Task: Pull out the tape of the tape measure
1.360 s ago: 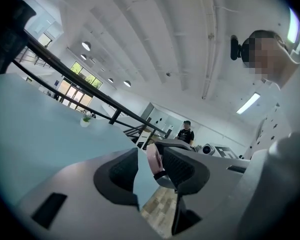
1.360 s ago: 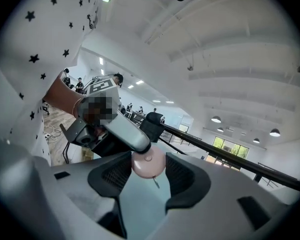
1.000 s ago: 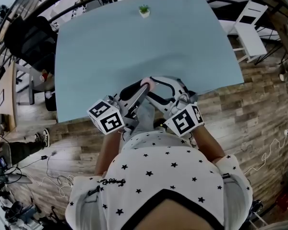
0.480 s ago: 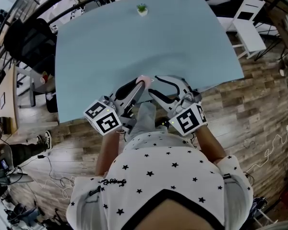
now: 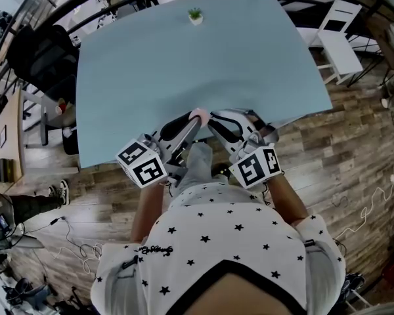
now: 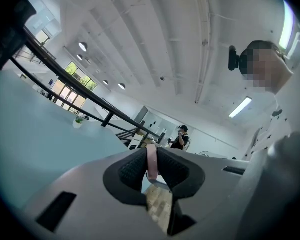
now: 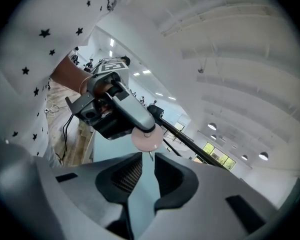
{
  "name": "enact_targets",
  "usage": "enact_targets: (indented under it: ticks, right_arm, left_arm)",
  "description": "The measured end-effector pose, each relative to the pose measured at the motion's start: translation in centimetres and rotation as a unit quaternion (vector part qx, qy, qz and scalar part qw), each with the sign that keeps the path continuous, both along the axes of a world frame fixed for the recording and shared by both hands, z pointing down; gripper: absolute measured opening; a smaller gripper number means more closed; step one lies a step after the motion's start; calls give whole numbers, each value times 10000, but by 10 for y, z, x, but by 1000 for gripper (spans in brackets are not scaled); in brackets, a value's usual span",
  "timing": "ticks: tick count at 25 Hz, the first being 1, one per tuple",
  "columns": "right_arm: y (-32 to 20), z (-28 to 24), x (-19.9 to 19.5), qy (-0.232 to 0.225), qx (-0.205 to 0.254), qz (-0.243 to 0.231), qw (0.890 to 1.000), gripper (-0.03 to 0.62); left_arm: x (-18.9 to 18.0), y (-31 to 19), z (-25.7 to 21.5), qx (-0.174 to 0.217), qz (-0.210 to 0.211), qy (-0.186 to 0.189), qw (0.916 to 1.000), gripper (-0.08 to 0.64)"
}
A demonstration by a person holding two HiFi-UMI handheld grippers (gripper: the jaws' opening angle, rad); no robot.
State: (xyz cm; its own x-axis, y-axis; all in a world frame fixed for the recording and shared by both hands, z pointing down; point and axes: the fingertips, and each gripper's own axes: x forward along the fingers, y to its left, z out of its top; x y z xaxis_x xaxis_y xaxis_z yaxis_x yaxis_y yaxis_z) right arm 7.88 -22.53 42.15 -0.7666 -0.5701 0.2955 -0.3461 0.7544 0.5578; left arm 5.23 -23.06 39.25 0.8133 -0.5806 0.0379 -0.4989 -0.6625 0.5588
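Observation:
The tape measure point(image 5: 198, 115) is a small pink round case, held just above the front edge of the blue table point(image 5: 184, 64). My left gripper point(image 5: 193, 120) is shut on it; in the left gripper view the case point(image 6: 151, 160) stands edge-on between the pads. In the right gripper view the pink disc point(image 7: 146, 139) faces me with its small tape tab point(image 7: 151, 157) hanging down. My right gripper point(image 7: 148, 168) is closing with the tab at the mouth of its jaws. A gap still shows between the pads.
A small potted plant point(image 5: 196, 16) stands at the table's far edge. A black chair point(image 5: 36, 51) is on the left and a white chair point(image 5: 341, 41) on the right. Cables lie on the wooden floor point(image 5: 354, 136).
The right gripper's jaws have narrowed and its tips have drawn in to the pink case. The left gripper has kept its hold and barely shifted.

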Motion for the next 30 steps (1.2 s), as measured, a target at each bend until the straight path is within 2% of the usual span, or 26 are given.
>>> enact_targets:
  ticks: [5, 12, 20, 26, 30]
  right_arm:
    - [-1, -2, 2, 1, 61, 47, 10000, 8]
    - [-8, -6, 13, -309, -142, 378, 9987, 3]
    - [-29, -13, 37, -863, -438, 967, 9906, 3]
    - [-35, -15, 44, -917, -381, 1173, 9881, 3]
    - [-43, -17, 52, -1150, -429, 1372, 9829, 3]
  left_arm:
    - [2, 1, -2, -8, 41, 51, 10000, 87]
    - [2, 0, -4, 45, 27, 78, 10000, 87]
    - [-2, -4, -8, 66, -90, 183, 9998, 87]
    - [-3, -6, -11, 139, -105, 192, 9997, 86]
    - [-8, -9, -12, 150, -167, 193, 9996, 87]
